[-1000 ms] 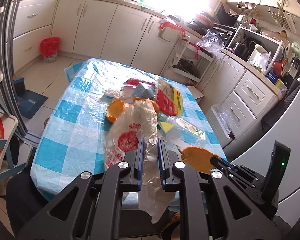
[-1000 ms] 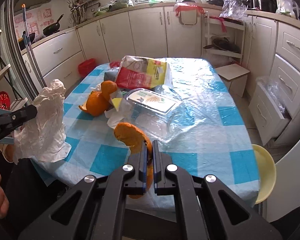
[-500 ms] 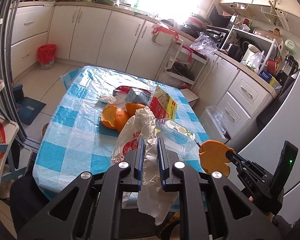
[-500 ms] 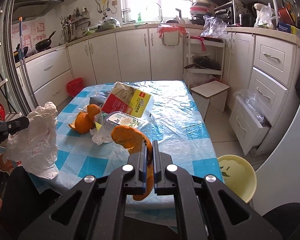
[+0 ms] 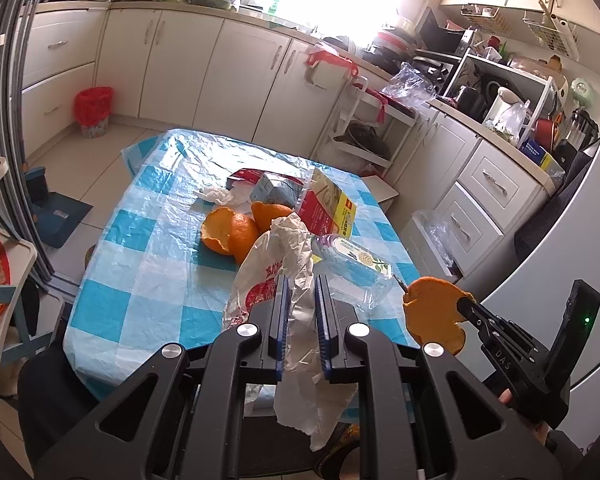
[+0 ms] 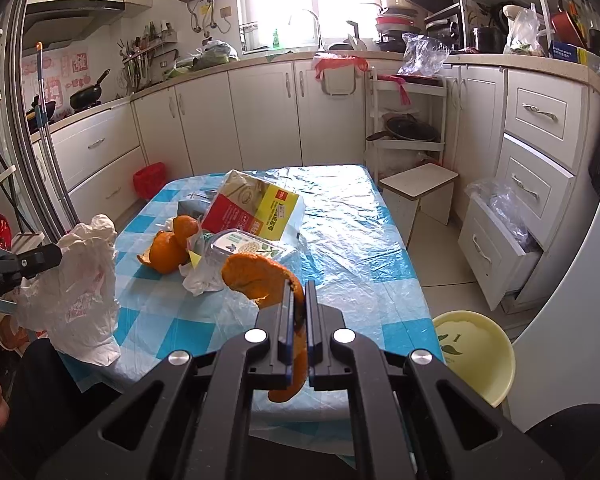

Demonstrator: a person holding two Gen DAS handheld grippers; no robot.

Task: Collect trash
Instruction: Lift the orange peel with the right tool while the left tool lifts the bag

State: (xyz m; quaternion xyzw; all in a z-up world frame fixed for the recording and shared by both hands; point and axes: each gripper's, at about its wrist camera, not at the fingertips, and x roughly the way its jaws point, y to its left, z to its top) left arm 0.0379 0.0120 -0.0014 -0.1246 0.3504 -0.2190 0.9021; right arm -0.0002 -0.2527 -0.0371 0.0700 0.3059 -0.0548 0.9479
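My left gripper (image 5: 302, 280) is shut on a white plastic bag with red print (image 5: 276, 276), held in the air off the near edge of the table; the bag also shows in the right wrist view (image 6: 76, 280). My right gripper (image 6: 298, 286) is shut on a piece of orange peel (image 6: 260, 276), seen in the left wrist view (image 5: 434, 312) to the right of the bag. On the blue-checked table (image 5: 140, 248) lie more orange peel (image 5: 232, 232), a clear plastic box (image 5: 352, 268), a red-yellow package (image 5: 328, 208), a small carton (image 5: 276, 190) and crumpled tissue (image 5: 216, 196).
A yellow stool (image 6: 476, 356) stands at the table's right corner. A red-lined bin (image 5: 93, 110) stands on the floor by the far cabinets. An open drawer with plastic bags (image 6: 504, 232) juts out on the right. A low white stool (image 6: 420, 188) is beyond the table.
Both grippers have drawn back and up from the table, carrying the bag and the peel; the table looks smaller and farther. The trash on the table has not moved.
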